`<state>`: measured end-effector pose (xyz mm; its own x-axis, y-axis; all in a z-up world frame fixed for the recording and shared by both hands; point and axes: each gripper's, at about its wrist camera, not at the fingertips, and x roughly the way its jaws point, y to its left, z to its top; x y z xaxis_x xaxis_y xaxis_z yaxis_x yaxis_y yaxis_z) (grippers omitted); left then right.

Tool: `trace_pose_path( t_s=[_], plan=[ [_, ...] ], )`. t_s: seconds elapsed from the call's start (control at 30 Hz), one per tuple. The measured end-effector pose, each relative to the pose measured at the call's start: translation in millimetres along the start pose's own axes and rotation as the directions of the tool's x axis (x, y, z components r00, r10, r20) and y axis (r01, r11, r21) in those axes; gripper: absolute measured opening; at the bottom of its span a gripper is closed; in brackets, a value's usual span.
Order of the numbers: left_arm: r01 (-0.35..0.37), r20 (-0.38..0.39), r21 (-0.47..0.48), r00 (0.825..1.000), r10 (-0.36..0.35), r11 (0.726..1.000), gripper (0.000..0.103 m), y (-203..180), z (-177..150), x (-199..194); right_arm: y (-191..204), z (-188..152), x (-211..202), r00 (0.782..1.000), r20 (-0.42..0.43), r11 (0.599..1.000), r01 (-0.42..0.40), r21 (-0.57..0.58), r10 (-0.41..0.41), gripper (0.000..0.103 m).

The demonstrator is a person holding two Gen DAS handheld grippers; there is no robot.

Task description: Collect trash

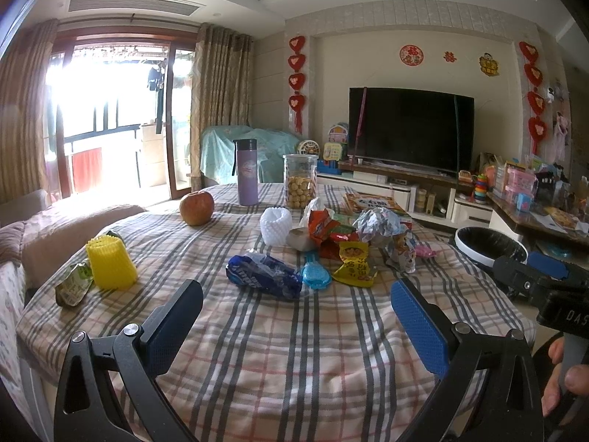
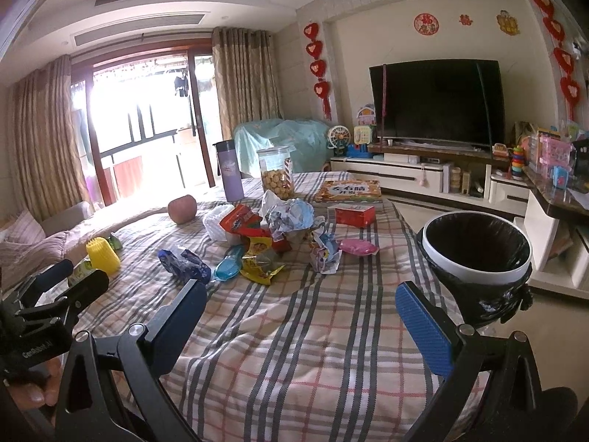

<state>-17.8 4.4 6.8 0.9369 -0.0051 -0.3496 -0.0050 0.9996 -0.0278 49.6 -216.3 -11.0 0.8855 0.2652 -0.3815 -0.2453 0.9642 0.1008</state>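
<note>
Trash lies mid-table: a blue wrapper (image 1: 263, 275) (image 2: 184, 263), a yellow wrapper (image 1: 354, 264) (image 2: 259, 267), red snack bags (image 1: 327, 226) (image 2: 244, 223), crumpled paper (image 1: 379, 223) (image 2: 291, 215), a printed crumpled wrapper (image 2: 324, 254) and a green packet (image 1: 73, 283). A white bin with a black liner (image 2: 478, 254) (image 1: 489, 245) stands off the table's right edge. My left gripper (image 1: 294, 316) is open and empty above the near cloth. My right gripper (image 2: 300, 318) is open and empty, left of the bin.
The table (image 1: 279, 361) has a plaid cloth. On it are an apple (image 1: 197, 208), a purple bottle (image 1: 246, 171), a cookie jar (image 1: 300, 180), yellow (image 1: 110, 263) and white (image 1: 276, 224) foam nets, a red box (image 2: 351, 213) and a book (image 2: 348, 189). A TV stand is behind.
</note>
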Motion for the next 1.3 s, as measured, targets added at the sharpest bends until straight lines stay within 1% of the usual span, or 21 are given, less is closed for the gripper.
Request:
trace_pose_path(
  t_s=[1.07, 1.3],
  plan=[
    [-0.003, -0.003, 0.003, 1.0, 0.003, 1.0, 0.102, 1.6, -2.6, 1.8, 1.4, -2.1, 0.8, 1.0, -0.002, 1.0, -0.005, 0.008, 0.005, 0.103],
    [-0.009, -0.021, 0.008, 1.0, 0.009, 1.0, 0.102, 2.3, -5.6, 9.7, 0.2, -5.8, 7.1, 0.999, -0.029, 1.0, -0.013, 0.026, 0.014, 0.103]
  ],
)
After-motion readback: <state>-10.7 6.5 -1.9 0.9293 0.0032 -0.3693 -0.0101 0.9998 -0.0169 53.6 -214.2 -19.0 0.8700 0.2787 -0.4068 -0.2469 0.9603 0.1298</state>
